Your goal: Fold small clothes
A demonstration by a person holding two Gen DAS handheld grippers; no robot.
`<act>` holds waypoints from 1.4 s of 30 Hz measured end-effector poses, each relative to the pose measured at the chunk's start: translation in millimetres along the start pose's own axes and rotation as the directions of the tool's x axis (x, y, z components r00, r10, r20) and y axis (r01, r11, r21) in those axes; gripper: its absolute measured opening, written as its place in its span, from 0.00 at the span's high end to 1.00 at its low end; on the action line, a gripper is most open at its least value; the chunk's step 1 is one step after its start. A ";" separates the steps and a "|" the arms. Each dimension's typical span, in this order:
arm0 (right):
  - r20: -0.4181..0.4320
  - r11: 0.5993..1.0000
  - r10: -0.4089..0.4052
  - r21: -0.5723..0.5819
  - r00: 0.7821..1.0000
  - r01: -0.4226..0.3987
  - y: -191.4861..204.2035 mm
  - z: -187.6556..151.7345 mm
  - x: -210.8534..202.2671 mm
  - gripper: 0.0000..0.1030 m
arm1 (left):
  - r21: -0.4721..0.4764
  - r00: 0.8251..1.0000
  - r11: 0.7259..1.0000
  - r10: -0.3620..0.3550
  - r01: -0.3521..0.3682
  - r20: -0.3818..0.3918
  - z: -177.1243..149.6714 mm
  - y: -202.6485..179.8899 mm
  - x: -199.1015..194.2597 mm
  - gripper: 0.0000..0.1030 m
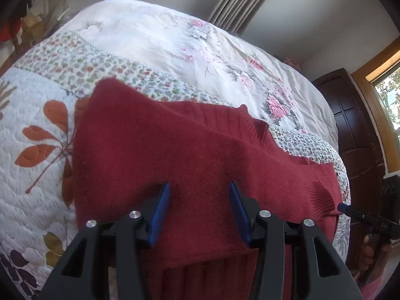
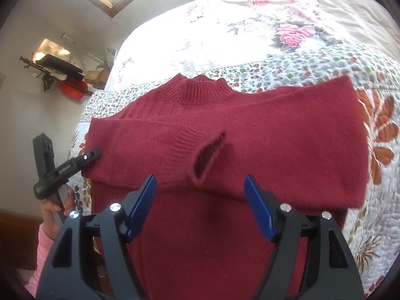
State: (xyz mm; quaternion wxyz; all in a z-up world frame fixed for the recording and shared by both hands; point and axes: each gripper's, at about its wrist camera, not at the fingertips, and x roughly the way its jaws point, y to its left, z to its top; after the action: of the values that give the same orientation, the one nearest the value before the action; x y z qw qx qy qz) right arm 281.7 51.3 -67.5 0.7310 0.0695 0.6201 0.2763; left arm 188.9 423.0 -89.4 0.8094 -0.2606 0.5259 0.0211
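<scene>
Here, left gripper (image 1: 200, 210) spread wide, blue pads (image 1: 160, 210) apart, nothing pinched, hovering above red sweater (image 1: 175, 155). Right gripper (image 2: 200, 205) likewise spread, pads (image 2: 257, 207) clear of the knit, poised over a folded-in sleeve cuff (image 2: 207, 152). Sweater laid flat near the bed's near edge on the quilted floral bedspread (image 1: 37, 130), ribbed collar (image 2: 200, 90) toward the far side, both sleeves folded across the chest. Hand (image 2: 53, 207) in pink sleeve (image 2: 41, 250) gripping the left tool's handle off the sweater's edge. Beyond the bed's corner: dark wooden cabinet (image 1: 355, 130), curtain (image 1: 237, 2).
</scene>
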 end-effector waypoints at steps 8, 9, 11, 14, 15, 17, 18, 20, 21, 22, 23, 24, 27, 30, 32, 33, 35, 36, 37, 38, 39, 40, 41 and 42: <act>-0.077 1.000 -0.008 0.013 0.997 0.009 8.5 14.5 42.8 0.60 | -0.067 0.996 0.994 -0.089 0.087 -0.029 2.9 22.9 5.4 0.54; -0.073 1.000 -0.011 0.004 0.997 0.012 8.7 13.2 44.7 0.76 | -0.073 0.995 0.993 -0.094 0.092 -0.021 3.2 23.7 1.0 0.53; -0.064 0.999 0.031 0.010 0.997 -0.030 7.8 13.7 44.8 0.92 | -0.064 0.998 0.996 -0.065 0.065 0.013 4.3 22.3 -12.1 0.51; -0.030 0.998 0.060 0.005 0.998 -0.059 8.1 15.2 35.2 0.93 | -0.043 0.996 0.999 -0.011 0.015 0.085 10.4 22.8 -32.9 0.48; -0.011 0.997 0.074 -0.002 0.997 -0.074 9.2 16.2 28.3 0.93 | -0.043 0.995 0.999 0.002 0.002 0.101 12.7 23.9 -38.0 0.48; 0.034 0.995 0.098 -0.011 0.995 -0.098 9.3 18.9 10.2 0.93 | -0.041 0.992 0.999 0.024 -0.019 0.126 18.2 24.3 -46.0 0.48; 0.065 0.996 0.093 -0.020 0.994 -0.092 8.6 20.3 -1.3 0.93 | -0.035 0.991 0.999 0.026 -0.022 0.134 19.8 23.2 -49.0 0.48; 0.112 0.998 0.065 -0.032 0.992 -0.062 5.5 21.8 -20.8 0.93 | -0.024 0.990 0.999 0.025 -0.021 0.139 21.3 19.4 -51.3 0.48; 0.135 0.999 0.047 -0.034 0.990 -0.042 2.3 22.1 -31.1 0.93 | -0.018 0.990 1.000 0.025 -0.022 0.137 22.2 16.1 -50.1 0.48; 0.151 0.999 0.031 -0.031 0.988 -0.027 -1.9 21.9 -38.4 0.93 | -0.012 0.990 1.000 0.026 -0.025 0.136 22.3 13.3 -48.2 0.48; 0.165 1.000 0.012 -0.022 0.986 -0.009 -8.0 20.8 -45.8 0.93 | -0.005 0.991 0.999 0.032 -0.031 0.132 22.5 11.2 -45.8 0.48; 0.173 1.000 -0.002 -0.012 0.985 0.004 -14.1 20.1 -49.6 0.93 | 0.004 0.991 0.999 0.044 -0.045 0.125 22.1 7.0 -41.0 0.48; 0.173 0.998 -0.056 0.032 0.983 0.052 -35.5 15.5 -51.7 0.93 | 0.036 0.991 0.995 0.086 -0.090 0.098 17.8 -3.6 -23.8 0.48; 0.144 0.995 -0.085 0.072 0.986 0.075 -56.7 9.5 -37.2 0.93 | 0.055 0.989 0.989 0.131 -0.135 0.068 12.8 -9.2 -4.7 0.48; 0.119 0.993 -0.089 0.085 0.989 0.079 -67.4 6.4 -23.3 0.93 | 0.067 0.984 0.982 0.171 -0.174 0.054 10.4 -10.1 7.2 0.48; 0.098 0.992 -0.094 0.095 0.991 0.085 -72.7 4.7 -14.3 0.93 | 0.074 0.980 0.978 0.191 -0.195 0.050 9.9 -10.3 12.0 0.48; 0.072 0.989 -0.096 0.118 0.993 0.088 -82.2 1.2 2.4 0.92 | 0.092 0.974 0.970 0.221 -0.225 0.057 8.7 -12.0 17.7 0.48; 0.073 0.989 -0.088 0.126 0.993 0.079 -84.4 -0.8 5.0 0.92 | 0.104 0.970 0.965 0.235 -0.240 0.059 8.1 -13.7 19.8 0.48; 0.078 0.989 -0.080 0.130 0.994 0.069 -85.9 -1.6 5.7 0.91 | 0.112 0.968 0.962 0.244 -0.249 0.058 8.2 -14.7 21.2 0.48; 0.079 0.989 -0.071 0.132 0.994 0.060 -87.1 -1.7 5.6 0.91 | 0.119 0.966 0.959 0.251 -0.256 0.056 8.5 -15.6 22.4 0.48; 0.076 0.990 -0.070 0.131 0.995 0.060 -86.4 -2.1 3.8 0.91 | 0.121 0.965 0.958 0.255 -0.260 0.054 8.9 -16.4 22.8 0.48; 0.070 0.990 -0.076 0.121 0.995 0.067 -84.3 -2.5 1.7 0.89 | 0.120 0.965 0.958 0.256 -0.261 0.051 9.6 -16.8 22.2 0.48; 0.065 0.991 -0.089 0.104 0.994 0.082 -81.0 -2.6 -2.2 0.86 | 0.113 0.966 0.960 0.254 -0.258 0.047 10.5 -17.2 20.3 0.48; 0.076 0.989 -0.116 0.096 0.990 0.108 -78.8 -3.0 -10.2 0.79 | 0.102 0.968 0.963 0.247 -0.251 0.048 11.7 -17.7 16.4 0.48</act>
State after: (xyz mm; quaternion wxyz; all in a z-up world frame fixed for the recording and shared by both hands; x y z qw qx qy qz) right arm 303.1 -20.5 -94.3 0.7659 0.0792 0.6050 0.2029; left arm 211.5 409.0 -92.7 0.8222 -0.1483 0.5406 0.0988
